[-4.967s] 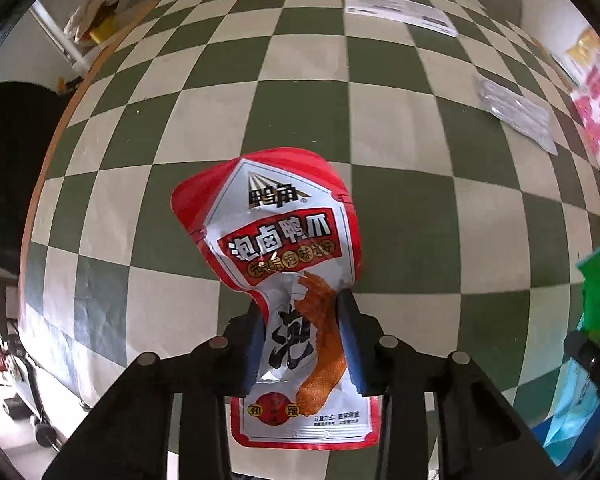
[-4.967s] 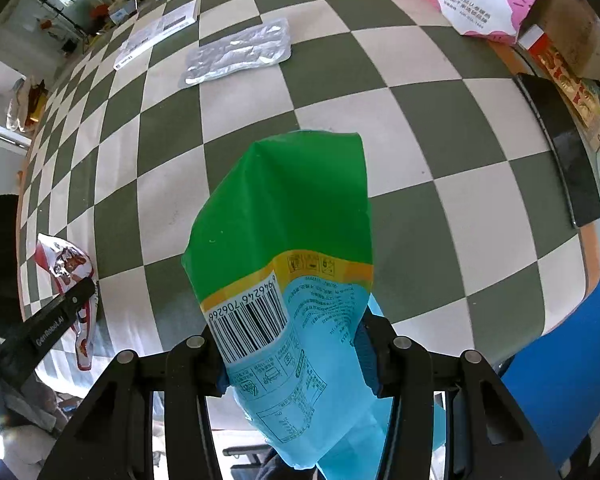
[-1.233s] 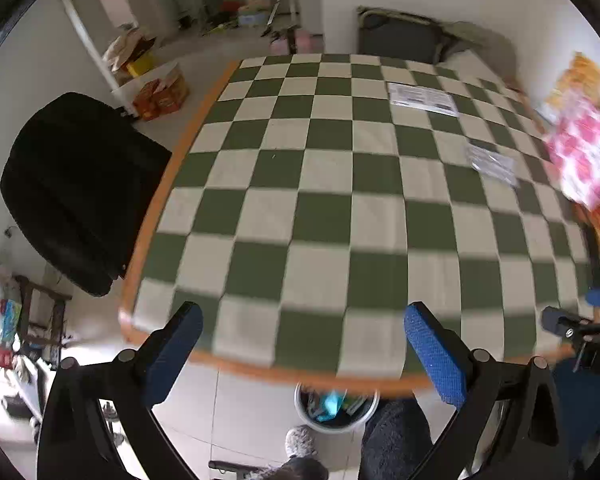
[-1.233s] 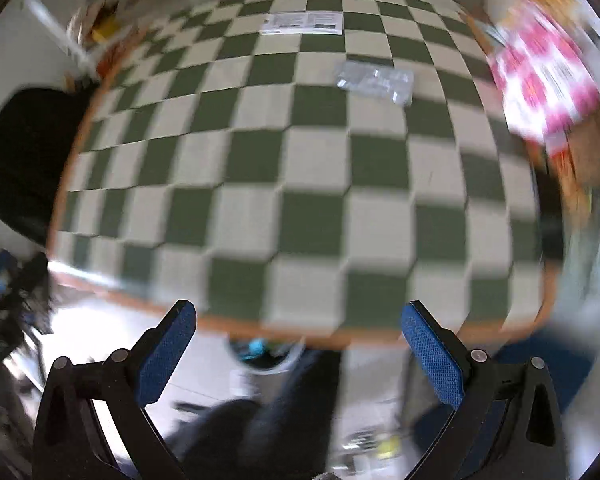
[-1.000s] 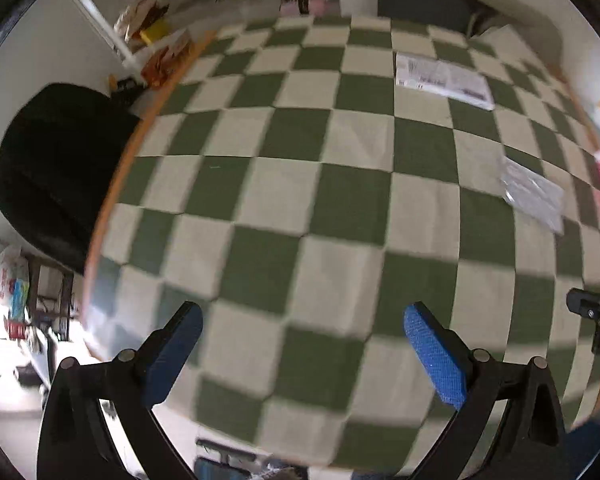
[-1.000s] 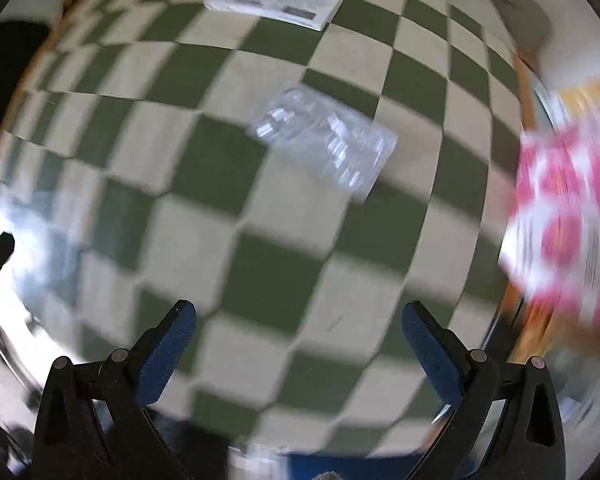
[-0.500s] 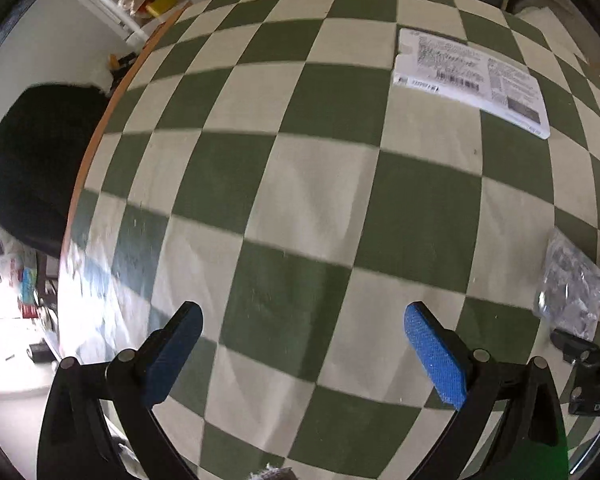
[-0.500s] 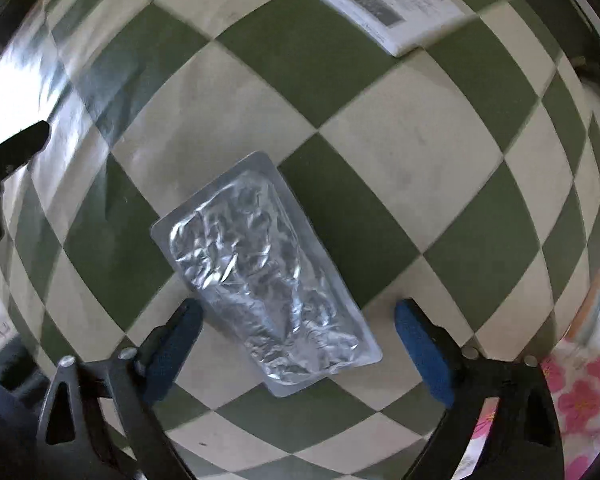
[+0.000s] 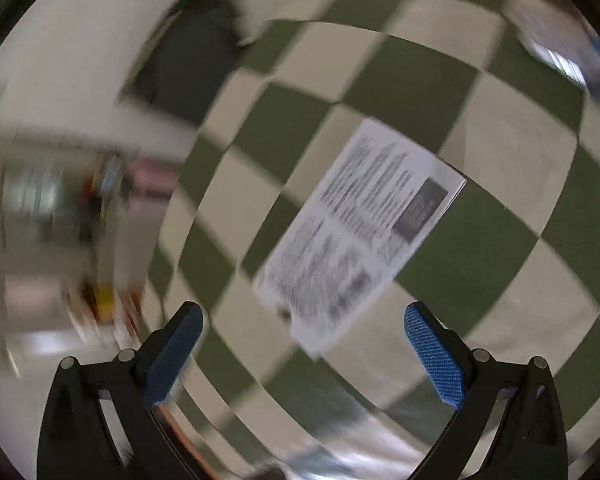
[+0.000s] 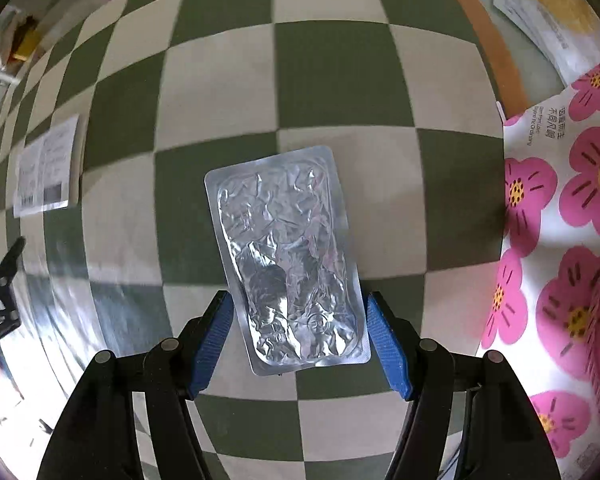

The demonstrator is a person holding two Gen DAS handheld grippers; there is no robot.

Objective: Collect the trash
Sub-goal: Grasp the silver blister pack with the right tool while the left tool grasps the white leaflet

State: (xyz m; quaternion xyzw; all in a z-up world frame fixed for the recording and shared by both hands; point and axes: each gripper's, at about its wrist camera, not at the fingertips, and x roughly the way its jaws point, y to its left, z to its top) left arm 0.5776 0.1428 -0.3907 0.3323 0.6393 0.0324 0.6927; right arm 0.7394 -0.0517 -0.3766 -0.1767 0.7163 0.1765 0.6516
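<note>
A crinkled silver foil packet (image 10: 284, 240) lies flat on the green-and-cream checked tablecloth (image 10: 332, 80). My right gripper (image 10: 298, 304) points straight down over its near end, one blue pad on each side. Its jaws are closing, and the pads stand just off the packet's long edges. A white printed leaflet (image 9: 364, 224) lies on the cloth in the blurred left wrist view. My left gripper (image 9: 300, 316) hovers wide open above the leaflet's near corner with nothing held. The same leaflet (image 10: 46, 168) shows at the left of the right wrist view.
A white bag with pink flowers (image 10: 560, 240) lies close to the right of the foil packet. The table's orange edge (image 10: 484, 40) runs behind it at the upper right. Floor and clutter past the table edge (image 9: 60, 208) show as a blur on the left.
Both grippers swept across the table and dropped lower. The right one now straddles the foil packet with narrower jaws. The left one rolled and now hangs over the leaflet.
</note>
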